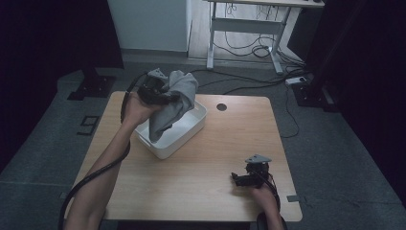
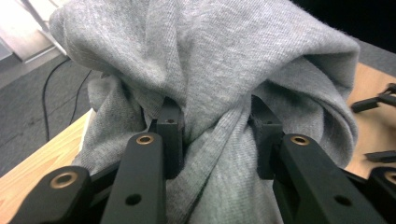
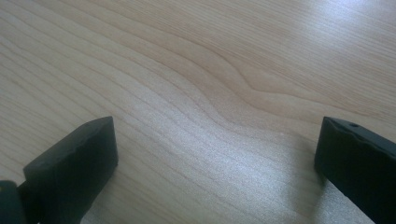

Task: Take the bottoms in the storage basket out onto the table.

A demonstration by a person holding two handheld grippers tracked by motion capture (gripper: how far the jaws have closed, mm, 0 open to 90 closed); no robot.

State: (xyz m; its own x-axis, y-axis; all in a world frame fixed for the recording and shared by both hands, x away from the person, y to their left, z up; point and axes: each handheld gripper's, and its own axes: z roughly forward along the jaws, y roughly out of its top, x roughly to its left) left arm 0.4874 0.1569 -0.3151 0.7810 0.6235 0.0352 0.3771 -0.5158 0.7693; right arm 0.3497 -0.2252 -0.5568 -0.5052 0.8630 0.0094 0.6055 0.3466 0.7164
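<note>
Looking down from the high view, you've got the left gripper (image 1: pixel 160 93) raised over the far-left part of the wooden table (image 1: pixel 201 163), clamped on a grey cloth (image 1: pixel 174 103) that bunches over the jaws and hangs down w/ its lower end inside the white tub (image 1: pixel 189 132). Your left hand (image 1: pixel 136 108) sits just beside the tub's near-left rim, black cable (image 1: pixel 91 177) trailing back along the forearm. Your right gripper (image 1: pixel 238 177) rests low at the near-right of the table, well apart from tub & cloth, nothing between its jaws. Round dark hole (image 1: pixel 221 107) in the tabletop just right of the tub. In the left gripper view, both black jaws pinch a gathered fold of the grey cloth (image 2: pixel 210 84); fabric wraps over both fingertips (image 2: pixel 169 122) and covers most of what's ahead, w/ bits of table (image 2: pixel 37 163) at the sides. In the right gripper view, jaws stand wide apart, released, over bare wood grain (image 3: pixel 205 93); can't tell if the fingertips (image 3: pixel 79 154) touch the surface.
</note>
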